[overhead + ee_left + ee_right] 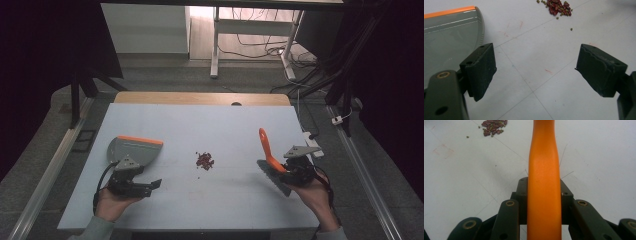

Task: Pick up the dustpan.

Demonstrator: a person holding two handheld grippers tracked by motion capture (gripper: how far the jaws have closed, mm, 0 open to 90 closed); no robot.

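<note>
Left hand (112,202) comes in low, holding the left gripper (150,186) with jaws spread wide and nothing between them. Right hand (312,192) grips the right gripper (280,167), jaws apparently clamped tight on the orange handle (544,182).

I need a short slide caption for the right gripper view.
Right gripper clamps the brush's orange handle; beans lie beyond.

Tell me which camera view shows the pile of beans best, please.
The left gripper view shows the pile of beans best: single red and small green beans can be told apart, though the top edge cuts the pile. The right gripper view shows it too, smaller and cut off. The high view shows the whole pile, only as a small dark red patch.
</note>
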